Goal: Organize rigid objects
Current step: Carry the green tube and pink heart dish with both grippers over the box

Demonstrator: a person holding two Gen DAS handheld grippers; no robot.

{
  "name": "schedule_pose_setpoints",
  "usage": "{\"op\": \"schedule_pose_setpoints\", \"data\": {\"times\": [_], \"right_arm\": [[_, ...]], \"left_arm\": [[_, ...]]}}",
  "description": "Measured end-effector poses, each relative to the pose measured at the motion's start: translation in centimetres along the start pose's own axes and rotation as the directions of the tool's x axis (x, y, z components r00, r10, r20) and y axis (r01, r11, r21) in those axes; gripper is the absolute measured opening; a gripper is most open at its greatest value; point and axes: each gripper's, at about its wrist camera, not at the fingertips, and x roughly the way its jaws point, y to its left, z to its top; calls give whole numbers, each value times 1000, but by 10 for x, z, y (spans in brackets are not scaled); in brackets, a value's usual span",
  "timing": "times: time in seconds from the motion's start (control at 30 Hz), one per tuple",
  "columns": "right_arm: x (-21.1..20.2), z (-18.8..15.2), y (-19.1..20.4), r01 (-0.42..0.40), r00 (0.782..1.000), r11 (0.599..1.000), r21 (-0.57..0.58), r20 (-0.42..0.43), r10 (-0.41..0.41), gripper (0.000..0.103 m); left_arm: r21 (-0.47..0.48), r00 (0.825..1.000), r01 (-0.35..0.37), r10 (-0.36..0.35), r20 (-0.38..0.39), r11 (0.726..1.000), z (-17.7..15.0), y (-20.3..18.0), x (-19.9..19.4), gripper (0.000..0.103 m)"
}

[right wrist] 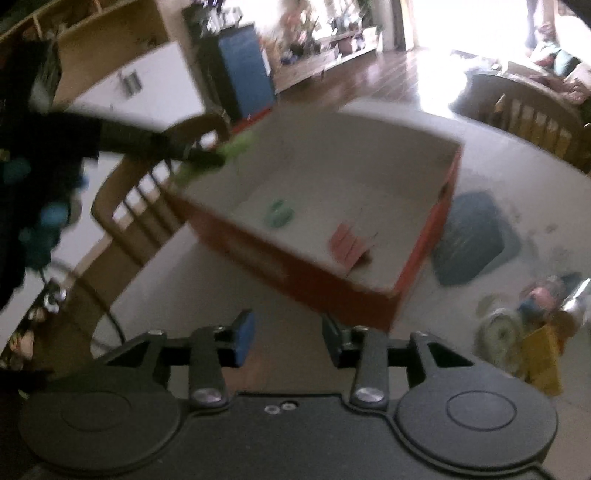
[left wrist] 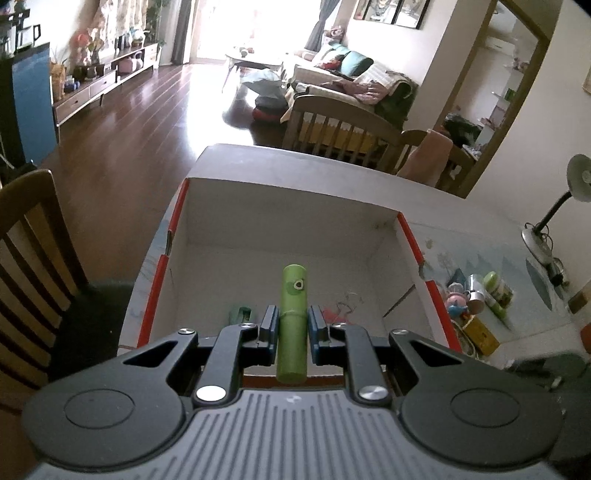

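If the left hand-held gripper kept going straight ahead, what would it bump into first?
Probably the white floor of the box: the left hand-held gripper, clamped on the green tube, points down into it. Depth is uncertain.

Dark wood floor (left wrist: 122, 122); sunlit window (left wrist: 255, 26), sofa (left wrist: 354, 81), wooden chair (left wrist: 26, 266), pale walls
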Motion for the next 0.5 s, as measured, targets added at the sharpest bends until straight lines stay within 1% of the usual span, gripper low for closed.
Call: {"op": "schedule_pose_setpoints", "data": {"times": [0.07,0.13,0.2,0.3,0.5], "right_arm": [[11,-7,7,-28,999,1000,-9,-42,28,43],[18,-12,16,-45,997,999,-28,-66,43,48],[25,-16,25,-67,994,997,-47,-85,63,62],[38,-22,37,-79,991,994,-77,-111,70,64],[61,-30,54,-82,986,989,-126,-156,62,64]], "left_arm": [[5,1000,0,0,-1,1000,-1,1,0,16],[7,1000,-3,3,-3,1000,-1,3,0,16],[0,1000,-4,4,-4,1000,-3,5,1,16],[-9,1000,-7,7,-10,1000,-6,7,0,16],[-8,1000,-17,17,-18,1000,-16,15,-5,16]]}}
